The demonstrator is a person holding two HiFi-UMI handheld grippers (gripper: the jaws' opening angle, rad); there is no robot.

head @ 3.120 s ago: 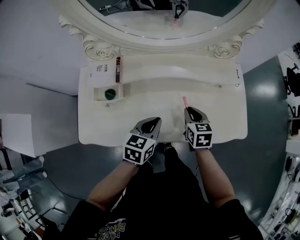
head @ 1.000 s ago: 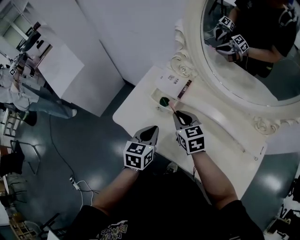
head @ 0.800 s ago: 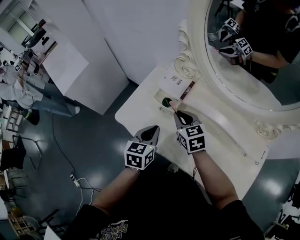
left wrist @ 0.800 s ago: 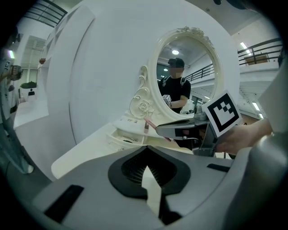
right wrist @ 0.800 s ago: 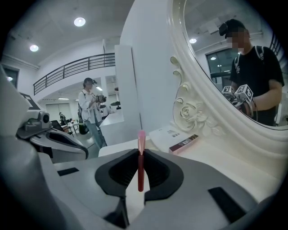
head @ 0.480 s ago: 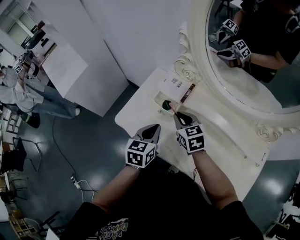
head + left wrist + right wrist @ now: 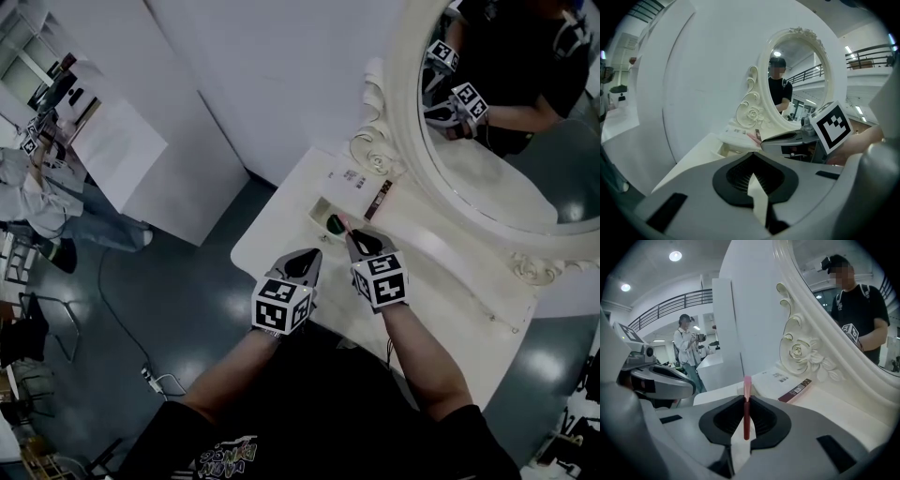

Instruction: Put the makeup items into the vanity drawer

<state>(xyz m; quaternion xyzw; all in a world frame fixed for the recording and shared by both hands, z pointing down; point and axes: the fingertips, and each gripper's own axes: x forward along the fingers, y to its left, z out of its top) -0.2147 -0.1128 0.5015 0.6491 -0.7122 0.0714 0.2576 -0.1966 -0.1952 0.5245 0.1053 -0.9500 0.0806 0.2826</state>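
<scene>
My right gripper (image 7: pixel 354 238) is shut on a slim pink makeup stick (image 7: pixel 746 409). The stick's pale pink tip (image 7: pixel 343 223) hangs over the small open drawer (image 7: pixel 319 210) at the left end of the white vanity top (image 7: pixel 441 281). A round dark green item (image 7: pixel 335 225) lies in that drawer. Behind the drawer rest a white box (image 7: pixel 346 178) and a narrow brown box (image 7: pixel 380 199), which the right gripper view shows too, white box (image 7: pixel 775 378) beside brown box (image 7: pixel 797 389). My left gripper (image 7: pixel 308 256) hovers at the vanity's front edge, shut and empty.
The oval mirror (image 7: pixel 506 122) in its carved frame (image 7: pixel 375 150) rises just behind the boxes and reflects both grippers. A white cabinet (image 7: pixel 112 141) and a person (image 7: pixel 33 183) stand to the far left on the grey floor. A cable (image 7: pixel 141 370) lies on the floor.
My right gripper carried the pink stick from the middle of the vanity top to the open drawer at its left end. My left gripper stayed shut at the front edge.
</scene>
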